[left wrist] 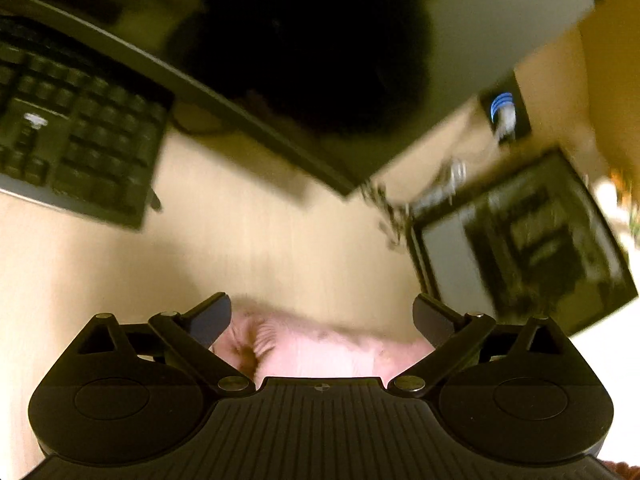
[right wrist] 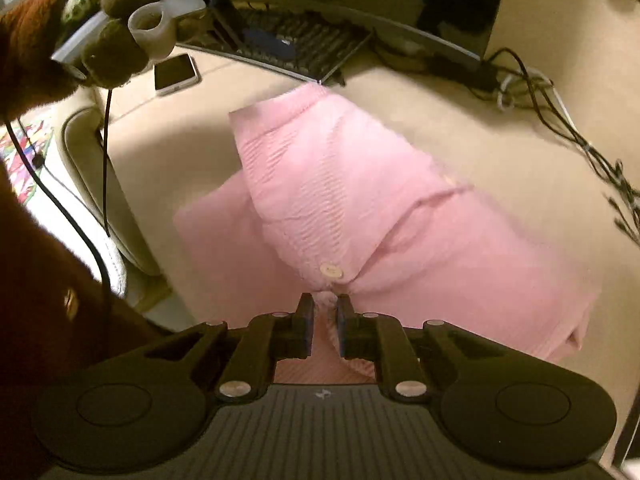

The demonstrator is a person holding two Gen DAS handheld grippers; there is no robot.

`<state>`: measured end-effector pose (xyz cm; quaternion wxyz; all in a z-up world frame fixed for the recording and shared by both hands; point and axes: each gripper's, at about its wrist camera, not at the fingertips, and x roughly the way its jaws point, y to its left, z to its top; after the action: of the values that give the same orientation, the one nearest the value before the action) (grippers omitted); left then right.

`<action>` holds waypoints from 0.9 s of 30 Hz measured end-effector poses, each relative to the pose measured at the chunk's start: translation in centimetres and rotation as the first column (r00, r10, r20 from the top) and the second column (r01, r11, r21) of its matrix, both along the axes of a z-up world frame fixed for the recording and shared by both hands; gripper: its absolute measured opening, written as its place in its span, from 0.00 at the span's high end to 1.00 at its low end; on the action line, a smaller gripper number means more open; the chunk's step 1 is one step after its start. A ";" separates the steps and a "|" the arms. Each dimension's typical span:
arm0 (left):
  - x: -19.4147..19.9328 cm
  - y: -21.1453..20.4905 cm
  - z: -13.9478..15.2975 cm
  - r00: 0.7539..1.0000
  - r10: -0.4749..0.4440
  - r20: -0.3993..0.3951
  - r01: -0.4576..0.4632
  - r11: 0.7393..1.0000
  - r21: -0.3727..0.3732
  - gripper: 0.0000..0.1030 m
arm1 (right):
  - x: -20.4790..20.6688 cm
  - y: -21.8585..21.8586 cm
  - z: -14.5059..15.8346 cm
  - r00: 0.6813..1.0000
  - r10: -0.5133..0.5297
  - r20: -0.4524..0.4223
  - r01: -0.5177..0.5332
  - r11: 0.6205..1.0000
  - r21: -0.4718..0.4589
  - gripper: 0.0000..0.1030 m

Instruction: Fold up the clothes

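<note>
Near the keyboard [left wrist: 76, 136] on the pale wooden desk [left wrist: 280, 248], the left wrist view is smeared by blur: the left gripper [left wrist: 322, 320] has its dark fingers spread wide with nothing between them, and below it, on the side away from the keyboard, lies a rumpled edge of the pink shirt [left wrist: 320, 348], soft and ribbed where it shows. To the right of the keyboard stands a dark monitor [left wrist: 440, 60], with tangled cables [left wrist: 400, 204] beyond that. In the right wrist view the shirt [right wrist: 360, 200] spreads across the desk [right wrist: 180, 152] just in front of the keyboard [right wrist: 296, 48], a thin woven cotton with a white button [right wrist: 331, 270] at the collar end and one panel already lying doubled over the body. The right gripper [right wrist: 323, 324] has its fingers drawn together on a pinch of cloth just under that button. A white-edged phone [right wrist: 176, 72] lies left of the keyboard. I judge a fold is in hand, the collar end being carried; the next move probably calls for the free left tongs to take a matching edge so the limp cloth lays down flat without skewing.
</note>
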<state>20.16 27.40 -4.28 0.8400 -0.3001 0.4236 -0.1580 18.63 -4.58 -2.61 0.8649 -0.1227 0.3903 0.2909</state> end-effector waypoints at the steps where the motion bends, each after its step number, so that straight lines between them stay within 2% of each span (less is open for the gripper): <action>1: 0.0 -0.5 -0.2 0.999 -0.030 -0.010 0.030 0.999 0.020 0.03 | -0.7 -0.3 0.0 1.000 -0.019 -0.006 0.019 1.000 0.005 0.85; 3: -0.1 -1.6 -0.7 0.995 -0.090 -0.032 0.092 0.994 0.058 0.03 | -2.1 -0.8 0.1 0.998 -0.058 -0.018 0.058 0.998 0.016 0.81; 5: -0.1 -2.6 -1.1 0.987 -0.148 -0.056 0.153 0.984 0.095 0.03 | -3.5 -1.3 0.2 0.995 -0.096 -0.031 0.097 0.995 0.026 0.62; 6: -0.2 -3.1 -1.3 0.982 -0.177 -0.069 0.184 0.976 0.113 0.03 | -4.2 -1.5 0.2 0.993 -0.115 -0.038 0.116 0.993 0.031 0.45; 7: -0.3 -3.4 -1.6 0.978 -0.194 -0.075 0.203 0.972 0.121 0.03 | -4.7 -1.9 0.2 0.989 -0.141 -0.045 0.142 0.989 0.040 0.34; 8: -0.6 -3.6 -1.8 0.975 -0.206 -0.077 0.215 0.969 0.125 0.03 | -4.2 -3.0 0.5 0.977 -0.207 -0.054 0.211 0.975 0.073 0.32; 9: -0.6 -3.5 -2.0 0.977 -0.200 -0.075 0.207 0.973 0.097 0.03 | -3.7 -4.1 0.6 0.960 -0.272 -0.067 0.278 0.955 0.105 0.32; 11: -0.5 -2.9 -2.2 0.984 -0.168 -0.065 0.169 0.986 0.009 0.03 | -2.1 -5.8 -0.2 0.918 -0.380 -0.117 0.395 0.904 0.165 0.31; 13: -0.1 -2.6 -2.3 0.989 -0.137 -0.060 0.134 0.989 -0.057 0.03 | -0.8 -6.4 -1.7 0.889 -0.429 -0.162 0.455 0.869 0.196 0.31; 15: 0.6 -3.0 -2.5 0.992 -0.109 -0.058 0.105 0.992 -0.073 0.04 | 0.6 -6.5 -3.5 0.864 -0.461 -0.202 0.498 0.841 0.212 0.31; 17: 1.2 -3.3 -2.7 0.994 -0.090 -0.061 0.085 0.993 -0.078 0.13 | 1.4 -6.1 -4.9 0.855 -0.471 -0.218 0.510 0.838 0.192 0.31; 18: 1.3 -3.5 -2.9 0.994 -0.089 -0.066 0.084 0.994 -0.071 0.24 | 1.7 -5.8 -5.5 0.852 -0.474 -0.220 0.513 0.839 0.179 0.31; 19: 1.5 -3.7 -3.0 0.994 -0.087 -0.071 0.083 0.995 -0.063 0.31 | 1.4 -5.0 -5.5 0.861 -0.469 -0.195 0.499 0.853 0.152 0.35; 20: 1.6 -3.9 -3.2 0.993 -0.086 -0.076 0.082 0.995 -0.055 0.35 | 1.1 -4.2 -5.6 0.870 -0.463 -0.171 0.485 0.866 0.125 0.44; 21: 1.8 -4.1 -3.3 0.993 -0.085 -0.082 0.082 0.996 -0.047 0.47 | 0.7 -3.5 -5.6 0.878 -0.456 -0.145 0.471 0.877 0.094 0.74; 22: 1.8 -4.1 -3.3 0.993 -0.087 -0.076 0.084 0.996 -0.038 0.58 | 0.5 -2.9 -5.3 0.885 -0.451 -0.113 0.459 0.887 0.053 0.87; 23: 1.7 -4.2 -3.2 0.994 -0.089 -0.068 0.087 0.996 -0.031 0.65 | 0.4 -2.7 -4.9 0.890 -0.447 -0.090 0.451 0.892 0.035 0.88; 24: 1.7 -4.1 -2.9 0.994 -0.093 -0.063 0.092 0.995 -0.029 0.76 | 0.4 -2.5 -4.4 0.895 -0.441 -0.068 0.443 0.896 0.021 0.92; 25: 1.5 -4.0 -2.3 0.994 -0.102 -0.050 0.100 0.995 -0.029 0.83 | 0.4 -2.4 -3.3 0.900 -0.434 -0.047 0.436 0.900 0.026 0.92; 27: 0.9 -4.1 -1.3 0.994 -0.110 -0.028 0.109 0.994 -0.025 0.83 | -0.1 -2.4 -0.8 0.913 -0.407 -0.003 0.407 0.912 0.051 0.93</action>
<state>21.02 23.30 -5.61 0.8201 -0.2887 0.4498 -0.2044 18.49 -6.97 -3.43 0.9108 -0.0180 0.3964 0.1138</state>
